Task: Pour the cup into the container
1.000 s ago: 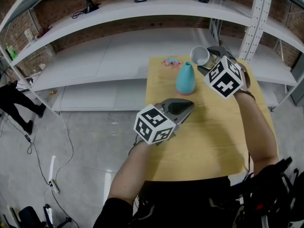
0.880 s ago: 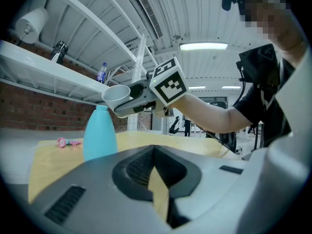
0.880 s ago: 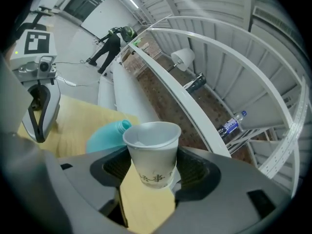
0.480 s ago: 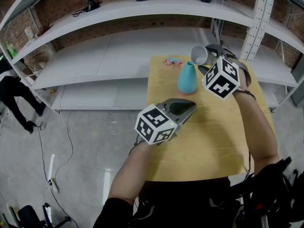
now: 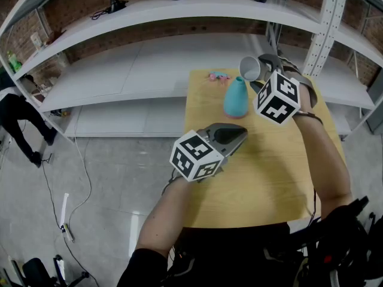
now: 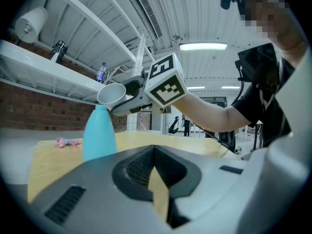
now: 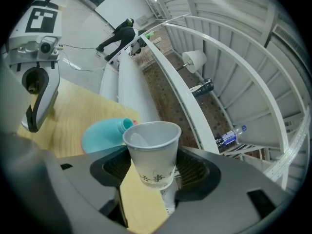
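A spill looks the main risk: the turquoise plastic bottle [image 5: 235, 97], standing toward 12 o'clock on the wooden table [image 5: 269, 172], has a narrow neck. The white paper cup [image 5: 251, 69], tipped at its 1 o'clock, could pour wide. The left gripper [image 5: 232, 136], at the bottle's 6 o'clock, is closed on nothing. The right gripper [image 5: 261, 79] clamps the cup's lower wall.

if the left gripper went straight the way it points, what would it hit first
Probably the right gripper holding the white paper cup, or it passes beneath; depth unclear. The light blue plastic bottle sits left of that line.
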A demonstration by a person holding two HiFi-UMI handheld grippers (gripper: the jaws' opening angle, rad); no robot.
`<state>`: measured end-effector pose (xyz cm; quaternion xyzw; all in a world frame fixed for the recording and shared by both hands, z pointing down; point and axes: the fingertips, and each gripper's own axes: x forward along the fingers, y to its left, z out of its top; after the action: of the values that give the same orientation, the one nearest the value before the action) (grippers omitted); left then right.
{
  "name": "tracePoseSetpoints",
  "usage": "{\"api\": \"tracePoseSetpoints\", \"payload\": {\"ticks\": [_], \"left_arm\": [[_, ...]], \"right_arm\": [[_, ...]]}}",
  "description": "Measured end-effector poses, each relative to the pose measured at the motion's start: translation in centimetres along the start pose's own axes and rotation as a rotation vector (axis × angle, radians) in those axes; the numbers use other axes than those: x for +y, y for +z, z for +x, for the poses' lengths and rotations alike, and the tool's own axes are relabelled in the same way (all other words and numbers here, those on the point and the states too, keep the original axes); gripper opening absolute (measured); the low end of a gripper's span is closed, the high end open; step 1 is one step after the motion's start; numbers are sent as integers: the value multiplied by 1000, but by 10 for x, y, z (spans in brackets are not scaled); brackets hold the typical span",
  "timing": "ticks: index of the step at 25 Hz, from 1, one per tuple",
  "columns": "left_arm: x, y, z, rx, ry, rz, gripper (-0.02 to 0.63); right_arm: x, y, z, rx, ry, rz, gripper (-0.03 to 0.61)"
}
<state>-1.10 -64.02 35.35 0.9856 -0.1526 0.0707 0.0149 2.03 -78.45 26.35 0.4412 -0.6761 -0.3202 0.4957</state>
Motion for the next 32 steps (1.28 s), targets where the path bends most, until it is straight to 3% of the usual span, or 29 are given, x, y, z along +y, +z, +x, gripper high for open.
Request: {"api": "tracePoseSetpoints", "payload": {"ticks": [32], "left_arm": [[-2, 1, 0, 1, -7, -3, -8]], "right_arm": [[1, 4, 4, 33, -24, -101, 295]]}}
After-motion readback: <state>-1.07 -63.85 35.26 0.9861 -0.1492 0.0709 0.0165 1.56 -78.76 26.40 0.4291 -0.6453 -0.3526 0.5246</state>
